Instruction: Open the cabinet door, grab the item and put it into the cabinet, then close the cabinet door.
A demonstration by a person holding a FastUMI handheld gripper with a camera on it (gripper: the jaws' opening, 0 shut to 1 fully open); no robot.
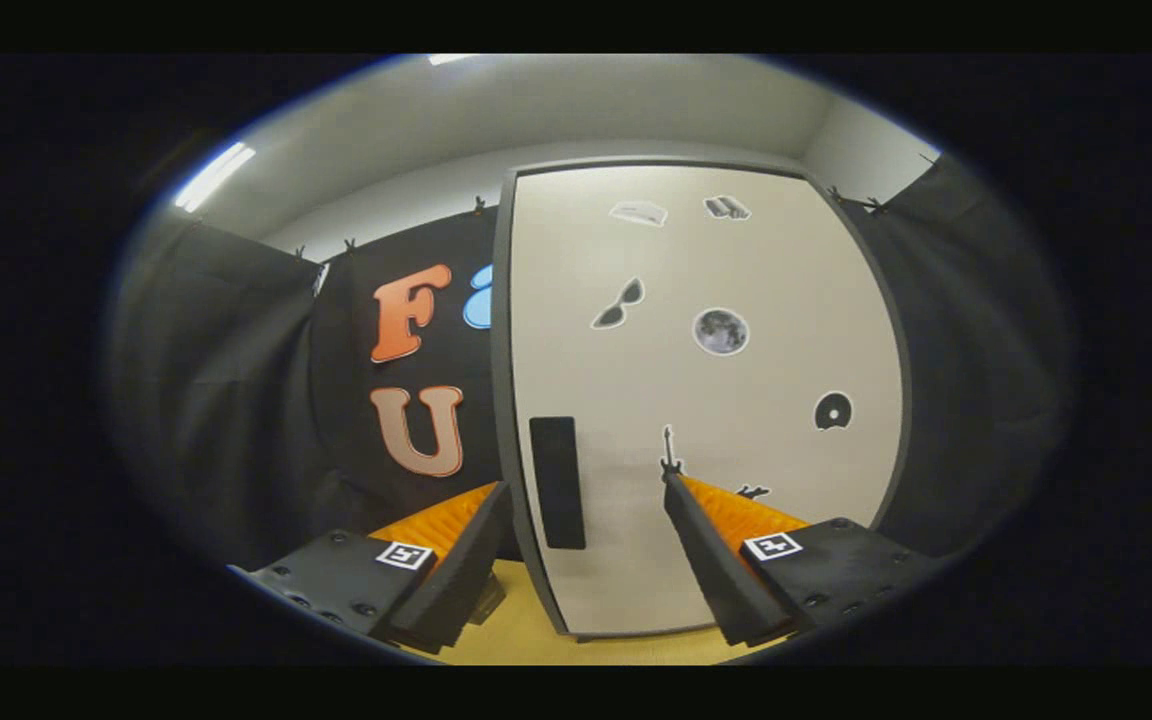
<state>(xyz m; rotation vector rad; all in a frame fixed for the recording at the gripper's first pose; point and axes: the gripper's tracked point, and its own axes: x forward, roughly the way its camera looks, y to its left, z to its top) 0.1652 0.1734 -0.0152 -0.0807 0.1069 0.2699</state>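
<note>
Jaws wide open, empty, fingers (476, 560) flanking the black handle (557, 482) at 12 o'clock. Cabinet door (706, 400) shut, stickers on front, seemingly close ahead. Yellow counter (521, 635) below. Item's place can't be told.

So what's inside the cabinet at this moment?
Cannot be seen: the cabinet door is shut and covers the interior. The gripper is open, its fingers either side of the black handle.

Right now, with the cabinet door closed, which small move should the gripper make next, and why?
Probably ease forward toward the black handle: the cabinet door is shut, and the open gripper holds nothing, with the handle just beyond its fingers, near the left one.
</note>
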